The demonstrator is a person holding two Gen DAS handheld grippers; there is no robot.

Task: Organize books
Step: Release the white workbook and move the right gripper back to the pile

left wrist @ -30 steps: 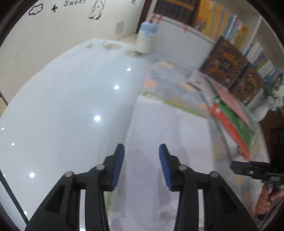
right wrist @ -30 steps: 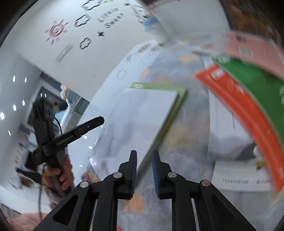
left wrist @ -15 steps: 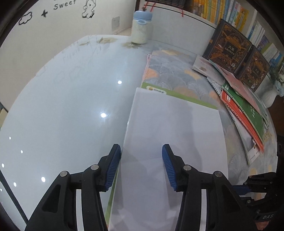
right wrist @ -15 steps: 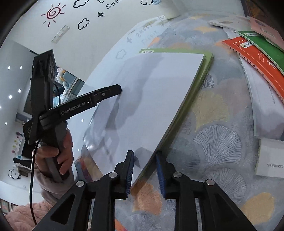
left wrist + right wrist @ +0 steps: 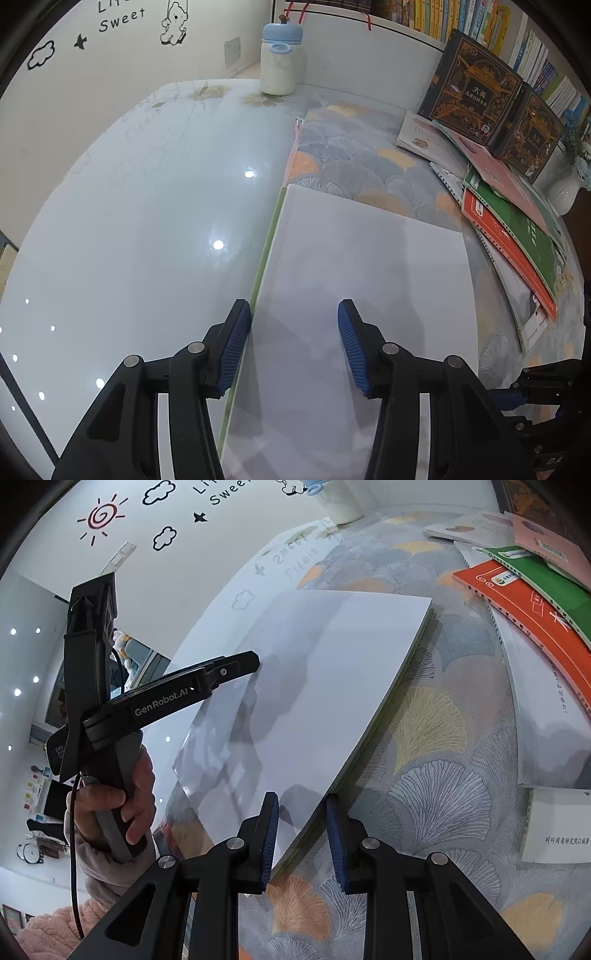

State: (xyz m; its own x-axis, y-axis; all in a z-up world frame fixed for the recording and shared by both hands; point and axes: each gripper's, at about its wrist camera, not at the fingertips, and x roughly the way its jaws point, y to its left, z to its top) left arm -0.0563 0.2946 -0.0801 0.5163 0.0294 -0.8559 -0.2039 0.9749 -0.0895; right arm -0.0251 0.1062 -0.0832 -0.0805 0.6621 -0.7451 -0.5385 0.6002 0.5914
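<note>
We work at a glossy white table under a wall with cloud and sun stickers, and a mat with a fan-leaf pattern covers the right part of the table. A white-covered book with green edges lies flat, half on the mat and half on the bare table, and a fan of thin books, the orange book and the green book among them, lies further right, below two dark boxed volumes which lean on the shelf. A second ago the views were blurred and our grippers were further from the white book; now the pictures are sharp and both tools have come close over it. The left gripper hangs over the near left part of the cover, with its fingers spread wider than before and one pad just beside the green edge, and nothing is pinched. The right gripper stands at the near right corner, and its fingers are a little apart on both sides of the book's edge, but we cannot tell if the pads already touch it. In our judgement the approach is finished, and the next step is to grip the white book at the edges and carry it toward the other books. A water bottle stands far at the back, well apart.
</note>
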